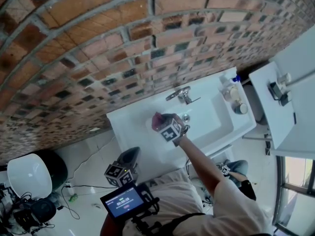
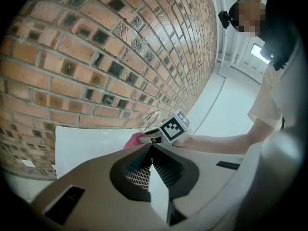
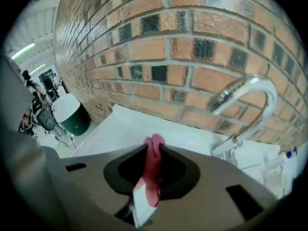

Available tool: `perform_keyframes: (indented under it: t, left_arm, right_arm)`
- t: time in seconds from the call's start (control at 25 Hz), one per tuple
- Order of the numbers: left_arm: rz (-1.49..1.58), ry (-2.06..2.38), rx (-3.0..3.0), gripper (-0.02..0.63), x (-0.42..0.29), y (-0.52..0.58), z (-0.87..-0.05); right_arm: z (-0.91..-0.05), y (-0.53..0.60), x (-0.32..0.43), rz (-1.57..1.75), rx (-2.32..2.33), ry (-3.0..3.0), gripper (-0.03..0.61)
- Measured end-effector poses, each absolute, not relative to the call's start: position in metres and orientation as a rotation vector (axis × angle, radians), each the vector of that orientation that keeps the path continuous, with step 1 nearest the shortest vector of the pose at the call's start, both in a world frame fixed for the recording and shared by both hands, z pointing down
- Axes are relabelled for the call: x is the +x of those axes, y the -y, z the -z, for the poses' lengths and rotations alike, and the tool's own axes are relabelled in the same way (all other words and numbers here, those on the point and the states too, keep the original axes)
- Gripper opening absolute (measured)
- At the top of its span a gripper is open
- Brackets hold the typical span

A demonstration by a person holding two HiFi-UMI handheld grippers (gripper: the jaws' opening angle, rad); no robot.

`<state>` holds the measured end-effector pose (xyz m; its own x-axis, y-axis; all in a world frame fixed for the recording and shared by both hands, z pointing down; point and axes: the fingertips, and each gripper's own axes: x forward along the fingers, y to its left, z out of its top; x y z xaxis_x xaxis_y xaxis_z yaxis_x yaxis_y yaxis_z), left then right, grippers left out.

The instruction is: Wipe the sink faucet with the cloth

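Pinching the cloth (image 3: 150, 177) in the fingers of the right gripper (image 3: 153, 149) near the faucet (image 3: 245, 97), ready for wiping, with the left gripper (image 2: 150, 163) kept back, fingers closed on nothing.

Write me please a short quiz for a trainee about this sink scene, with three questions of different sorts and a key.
1. Multiple choice: which gripper holds the pink cloth? A. left B. right C. both
2. True or false: the cloth is pressed against the faucet.
3. Fill in: the wall behind the sink is made of ____.

Key
1. B. The right gripper is shut on the cloth; the left gripper is shut with nothing in it.
2. False. The cloth is over the sink, apart from the faucet.
3. brick
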<state>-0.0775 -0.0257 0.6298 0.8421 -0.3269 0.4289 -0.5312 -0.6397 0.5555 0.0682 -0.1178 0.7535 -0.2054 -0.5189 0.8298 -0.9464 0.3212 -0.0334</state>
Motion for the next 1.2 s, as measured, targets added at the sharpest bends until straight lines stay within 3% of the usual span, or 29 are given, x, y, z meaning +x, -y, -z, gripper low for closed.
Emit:
perform_keyframes:
  t: [0.2,0.48,1.2]
  left_arm:
    - [-0.403,0.689,2.304,-0.009,-0.081,0.022,-0.631]
    - [-0.42,0.579,2.34,-0.009,-0.029,0.027,-0.631]
    - [-0.404,0.756,2.315,-0.009,-0.066,0.045,-0.619]
  right_arm:
    - [-0.772,0.102,0.088,-0.817,1.423,1.843,0.08]
    - [-0.79,0.068,0.191,-0.894,1.66,1.748,0.08]
    - [-0.775,0.109,0.173,-0.824,1.662,1.904,0.081]
